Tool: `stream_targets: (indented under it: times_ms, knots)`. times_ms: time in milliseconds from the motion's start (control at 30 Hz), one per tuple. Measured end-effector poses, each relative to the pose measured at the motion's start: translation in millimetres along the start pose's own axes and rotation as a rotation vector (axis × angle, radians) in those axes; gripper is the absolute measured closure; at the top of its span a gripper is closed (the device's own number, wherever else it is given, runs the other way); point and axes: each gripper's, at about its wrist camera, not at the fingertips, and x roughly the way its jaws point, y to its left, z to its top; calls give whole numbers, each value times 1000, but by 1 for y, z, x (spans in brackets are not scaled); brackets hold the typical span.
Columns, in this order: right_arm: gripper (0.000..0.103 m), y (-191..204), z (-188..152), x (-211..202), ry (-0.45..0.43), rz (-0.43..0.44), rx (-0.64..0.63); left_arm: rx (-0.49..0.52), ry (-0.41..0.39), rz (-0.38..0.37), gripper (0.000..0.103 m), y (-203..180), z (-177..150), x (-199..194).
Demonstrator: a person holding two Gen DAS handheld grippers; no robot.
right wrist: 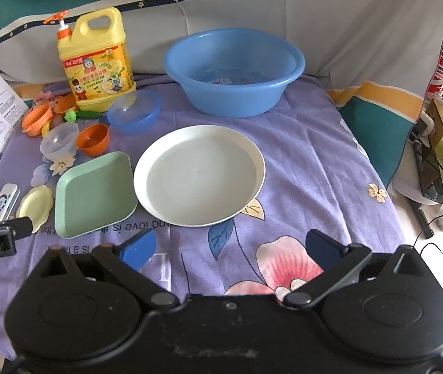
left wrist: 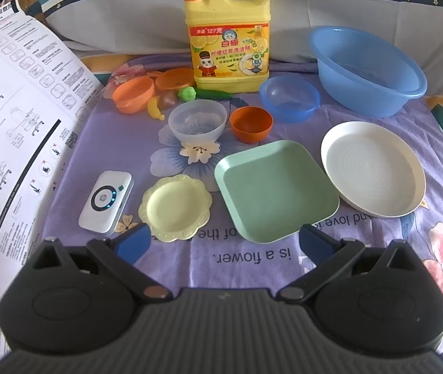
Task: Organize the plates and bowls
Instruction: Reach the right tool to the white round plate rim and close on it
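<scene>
both grippers hang above the near edge of a purple flowered cloth, and neither touches anything. the left gripper has its blue-tipped fingers spread wide apart, with nothing between them; the right gripper is spread the same way and also holds nothing. from the left wrist view, a small pale yellow scalloped plate lies at eleven o'clock, just beside a square mint green plate at twelve. a large round white plate sits near it at one o'clock. further back stand a clear plastic bowl, a small orange bowl and a blue translucent bowl. a big blue plastic basin sits at the far right, and a yellow detergent jug stands at twelve o'clock, far back.
</scene>
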Motion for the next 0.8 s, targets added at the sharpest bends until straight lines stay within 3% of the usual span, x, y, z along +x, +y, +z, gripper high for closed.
stream_targets:
  times_ms: [267,467,700,800]
  knots:
    - [0,-1,2,16,21,-5,0,12,1,-15,0,-4,2,13]
    - [0,-8,14,39,3,0,-8,59,-45,-48,0,-16,10,25]
    - [0,-33,39,82,-2,27,71,143,-90,-134,0,-40,31,45]
    - [11,-40,46,99,-2,37,83,164,-86,-157,0,-52,41,58]
